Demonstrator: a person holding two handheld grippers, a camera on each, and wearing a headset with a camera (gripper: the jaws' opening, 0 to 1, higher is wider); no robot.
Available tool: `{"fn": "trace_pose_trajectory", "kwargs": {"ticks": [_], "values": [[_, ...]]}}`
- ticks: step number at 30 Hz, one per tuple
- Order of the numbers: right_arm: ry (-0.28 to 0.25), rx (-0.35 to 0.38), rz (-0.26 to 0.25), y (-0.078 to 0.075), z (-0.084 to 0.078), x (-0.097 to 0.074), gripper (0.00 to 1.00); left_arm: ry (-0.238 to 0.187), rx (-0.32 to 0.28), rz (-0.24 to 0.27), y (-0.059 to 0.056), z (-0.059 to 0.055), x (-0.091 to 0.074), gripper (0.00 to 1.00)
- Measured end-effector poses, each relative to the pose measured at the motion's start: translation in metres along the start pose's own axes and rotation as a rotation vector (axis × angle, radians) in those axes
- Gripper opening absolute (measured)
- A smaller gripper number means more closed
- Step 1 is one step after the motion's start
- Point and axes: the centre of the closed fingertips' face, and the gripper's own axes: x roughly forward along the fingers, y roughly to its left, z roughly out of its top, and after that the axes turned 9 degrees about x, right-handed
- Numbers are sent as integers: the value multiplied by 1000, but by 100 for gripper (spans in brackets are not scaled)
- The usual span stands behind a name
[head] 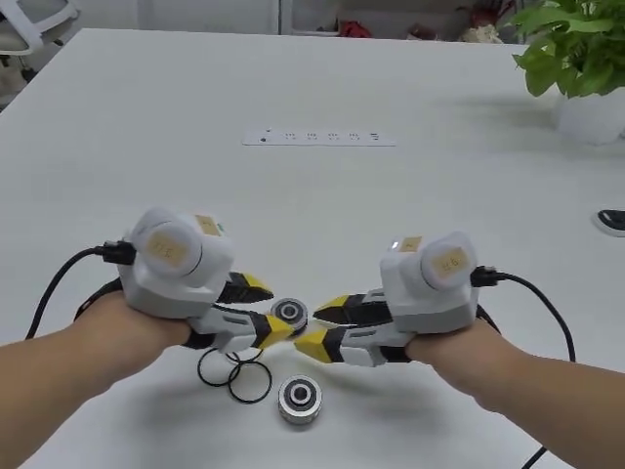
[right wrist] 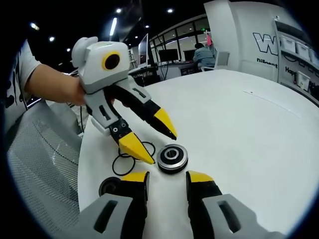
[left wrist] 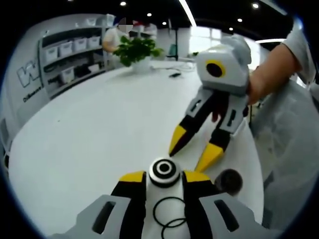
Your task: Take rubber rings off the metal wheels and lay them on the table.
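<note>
A small metal wheel (head: 289,314) with a dark outer band sits between the yellow tips of my left gripper (head: 273,311), which is shut on it. My own view shows that wheel (left wrist: 164,170) end-on between the left gripper (left wrist: 164,177) tips. The right gripper (head: 317,327) faces it from the right, open, with its tips just short of the wheel (right wrist: 172,158); nothing is between the right gripper (right wrist: 167,178) jaws. Two black rubber rings (head: 237,374) lie on the table under the left gripper. A second wheel (head: 300,400) stands on the table near me.
A white power strip (head: 318,138) lies at mid-table. A potted plant (head: 576,59) stands at the far right corner, and a small black object (head: 611,220) rests at the right edge. Cables trail from both grippers toward me.
</note>
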Motion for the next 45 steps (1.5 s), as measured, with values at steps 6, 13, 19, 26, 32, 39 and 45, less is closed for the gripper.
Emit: {"fn": "trace_pose_trajectory", "kwargs": {"ticks": [6, 13, 19, 26, 32, 39, 45], "values": [[8, -7, 5, 2, -3, 1, 26, 0, -4, -3, -1, 2, 3, 27], [10, -5, 8, 2, -4, 2, 27, 0, 2, -4, -2, 4, 4, 27], [9, -2, 8, 1, -4, 3, 27, 4, 40, -5, -3, 4, 4, 26], [7, -2, 5, 2, -4, 3, 27, 12, 72, -18, -9, 7, 4, 22], [0, -1, 4, 2, -2, 3, 27, 11, 60, -24, -10, 7, 4, 21], [-3, -1, 4, 2, -1, 3, 27, -1, -7, -26, -7, 7, 6, 18], [-9, 4, 0, 1, 1, 3, 27, 1, -15, -13, -5, 5, 6, 15]]}}
